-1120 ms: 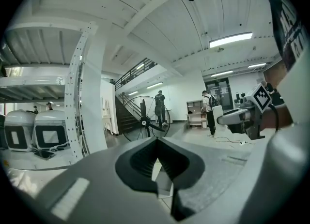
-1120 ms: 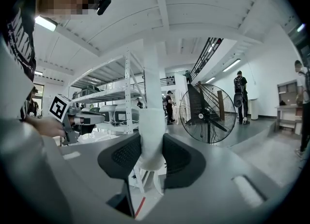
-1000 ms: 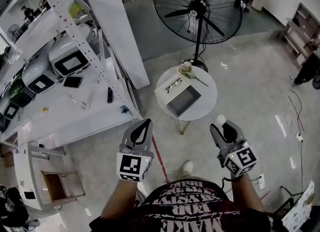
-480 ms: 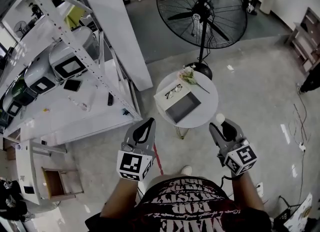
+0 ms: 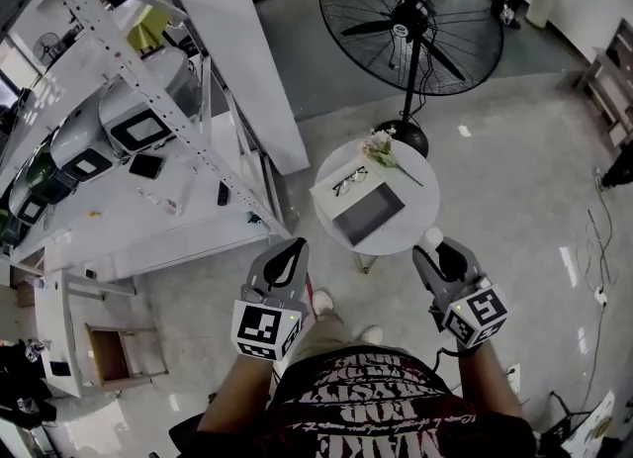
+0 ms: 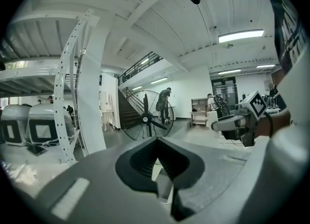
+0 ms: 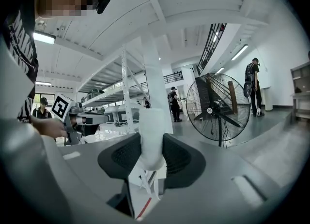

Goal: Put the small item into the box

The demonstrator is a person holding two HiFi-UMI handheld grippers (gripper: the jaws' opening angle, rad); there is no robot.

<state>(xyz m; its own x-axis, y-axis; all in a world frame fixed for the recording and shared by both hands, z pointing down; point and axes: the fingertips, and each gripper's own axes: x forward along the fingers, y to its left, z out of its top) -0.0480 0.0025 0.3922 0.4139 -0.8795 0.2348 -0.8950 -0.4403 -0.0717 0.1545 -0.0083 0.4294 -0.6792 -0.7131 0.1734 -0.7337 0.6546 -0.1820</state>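
Small white cylindrical item: clamped upright between the jaws of the right gripper, held short of the open grey rectangular box on the round white bench, apparently ready for lowering in; left gripper alongside, jaws closed on nothing.

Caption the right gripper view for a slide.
A small white item clamped in the right gripper, floor fan standing ahead.

White lettering is carried on the person's dark shirt — seen upside down and cut off by the lower edge, so no word can be read with certainty. Square coded markers, without letters or digits, are borne by the left gripper and right gripper.
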